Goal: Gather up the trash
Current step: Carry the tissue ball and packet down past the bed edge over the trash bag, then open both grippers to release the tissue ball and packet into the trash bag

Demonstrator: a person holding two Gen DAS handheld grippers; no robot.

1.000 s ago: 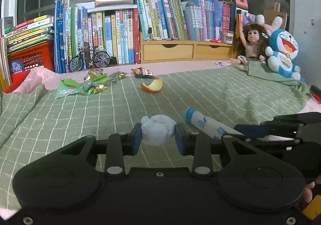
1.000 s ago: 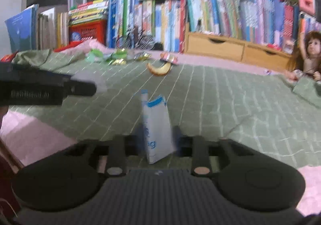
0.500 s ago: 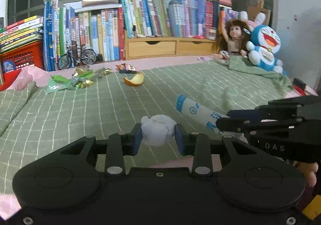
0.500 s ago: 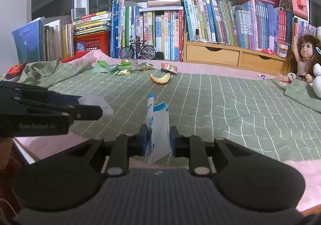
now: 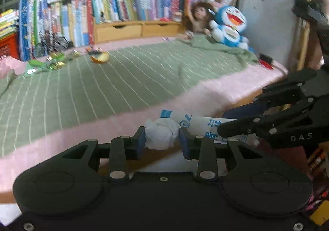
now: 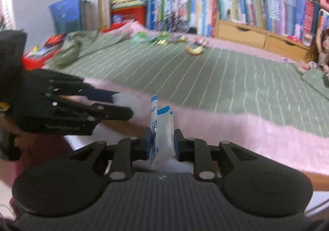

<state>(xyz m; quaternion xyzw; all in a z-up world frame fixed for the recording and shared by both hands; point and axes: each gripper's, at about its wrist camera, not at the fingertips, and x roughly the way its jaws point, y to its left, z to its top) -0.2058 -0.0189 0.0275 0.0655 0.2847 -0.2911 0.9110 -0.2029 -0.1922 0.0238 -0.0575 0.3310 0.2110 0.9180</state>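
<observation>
- The bed (image 5: 216,91) is big, with a pink sheet on it.
- A green blanket (image 5: 123,78) with thin white lines lies over most of the bed.
- A long row of books (image 5: 115,6) stands at the far side, above wooden drawers (image 5: 135,30).
- A blue and white cat toy (image 5: 230,27) sits in the far corner, just beside a doll (image 5: 197,19) with brown hair.
- The left gripper (image 5: 161,140) is clamped on a ball of crumpled white paper (image 5: 161,133). The ball sits between the blue pads, up in the air over the pink edge of the bed.
- The right gripper (image 6: 161,144) is clamped on a white and blue wrapper (image 6: 161,128). The wrapper stands up tall between its pads, over the edge of the bed.
- The two grippers are close, side by side.
- Far back on the blanket lies a piece of yellow fruit peel (image 5: 100,58).
- Near the peel are green and gold candy wrappers (image 5: 45,64), close to the books.
</observation>
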